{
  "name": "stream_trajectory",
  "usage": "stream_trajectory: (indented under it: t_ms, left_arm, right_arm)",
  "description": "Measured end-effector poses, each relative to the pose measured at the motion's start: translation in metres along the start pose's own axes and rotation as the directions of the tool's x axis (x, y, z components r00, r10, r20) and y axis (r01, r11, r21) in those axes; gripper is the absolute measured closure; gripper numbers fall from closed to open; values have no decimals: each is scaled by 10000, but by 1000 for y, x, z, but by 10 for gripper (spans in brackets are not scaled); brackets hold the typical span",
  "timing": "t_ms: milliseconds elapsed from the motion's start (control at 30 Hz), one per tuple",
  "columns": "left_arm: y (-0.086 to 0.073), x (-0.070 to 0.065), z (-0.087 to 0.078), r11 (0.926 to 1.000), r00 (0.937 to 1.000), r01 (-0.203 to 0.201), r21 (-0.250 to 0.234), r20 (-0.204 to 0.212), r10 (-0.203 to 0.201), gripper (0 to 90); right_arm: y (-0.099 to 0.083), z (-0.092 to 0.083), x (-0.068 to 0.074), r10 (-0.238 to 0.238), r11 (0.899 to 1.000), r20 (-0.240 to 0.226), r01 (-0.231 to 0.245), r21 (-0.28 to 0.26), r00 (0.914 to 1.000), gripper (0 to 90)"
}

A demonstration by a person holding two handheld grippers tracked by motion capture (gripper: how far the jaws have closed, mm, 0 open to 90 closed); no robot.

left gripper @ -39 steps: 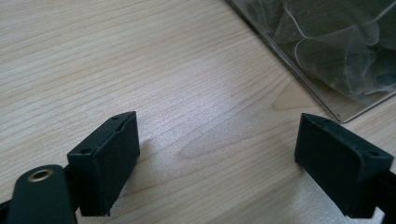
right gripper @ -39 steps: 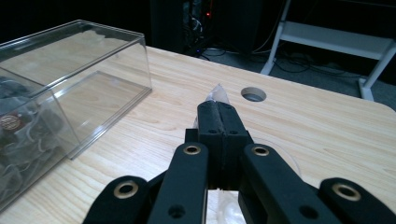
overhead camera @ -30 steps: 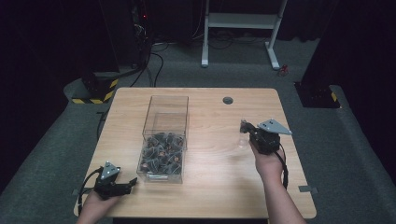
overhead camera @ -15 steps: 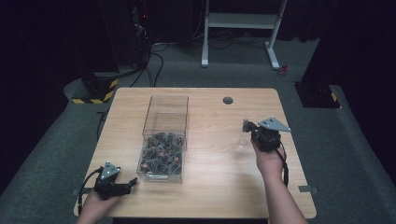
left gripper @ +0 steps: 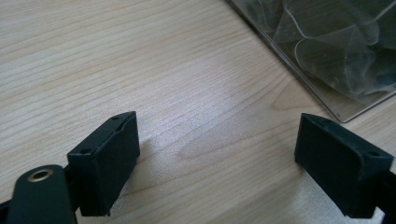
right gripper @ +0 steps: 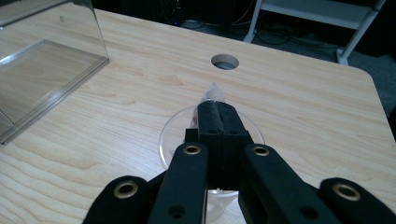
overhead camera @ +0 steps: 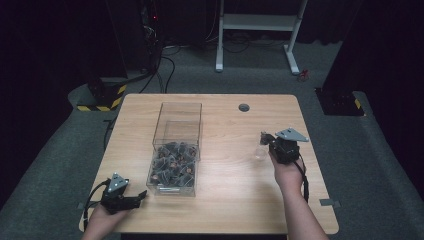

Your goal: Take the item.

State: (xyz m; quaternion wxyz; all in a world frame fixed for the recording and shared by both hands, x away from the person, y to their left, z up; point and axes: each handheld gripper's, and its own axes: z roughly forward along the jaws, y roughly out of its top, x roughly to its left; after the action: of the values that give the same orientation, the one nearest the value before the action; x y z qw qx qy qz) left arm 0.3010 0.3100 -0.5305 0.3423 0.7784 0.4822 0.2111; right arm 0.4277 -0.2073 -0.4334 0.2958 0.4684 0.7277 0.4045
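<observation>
The right gripper (right gripper: 218, 116) has its jaws pressed together on a thin clear plastic piece (right gripper: 213, 94), whose point sticks out just beyond the jaw tips; a round clear rim, maybe a small cup or lid, shows around and under the jaws, and I cannot tell if both belong to one thing. In the high view this gripper (overhead camera: 265, 138) is raised a little over the right part of the wooden table (overhead camera: 235, 200), with the clear thing (overhead camera: 259, 150) just beside its tips. To me the step in hand is carrying this piece away from the clear box (overhead camera: 175, 150), which stands well apart to the left of the gripper and holds many dark small pieces in its near half. The next move probably calls for lowering the piece to the bare wood below and only then opening the jaws, slowly, because such light plastic can stick to a pad or tip over. The left gripper (left gripper: 215, 158) rests low near the front edge of the table with jaws spread wide and nothing between them; the near corner of the box (left gripper: 327, 56) is ahead of it to its right. Around the right gripper there is much open room: the cable hole (right gripper: 224, 61) is ahead, and the right table edge is not far on its outer side.
</observation>
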Motion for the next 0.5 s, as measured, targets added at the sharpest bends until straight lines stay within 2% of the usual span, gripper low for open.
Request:
stream_trajectory:
  t_ms: [167, 200, 267, 500]
  left_arm:
    - [0, 0, 0, 10000, 10000, -20, 2, -10, 20, 143]
    - [0, 0, 0, 10000, 10000, -25, 1, -12, 25, 144]
    - [0, 0, 0, 10000, 10000, -23, 1, -12, 23, 143]
    - [0, 0, 0, 10000, 10000, -21, 3, -10, 21, 143]
  right_arm:
    - [-3, 3, -1, 71, 9997, -3, -71, 212, 10000, 897]
    - [-3, 3, -2, 121, 9997, -26, -121, 188, 9999, 841]
    - [-2, 3, -2, 147, 9998, -60, -146, 131, 9999, 818]
    - [-2, 3, -1, 193, 9998, -59, -192, 85, 9998, 782]
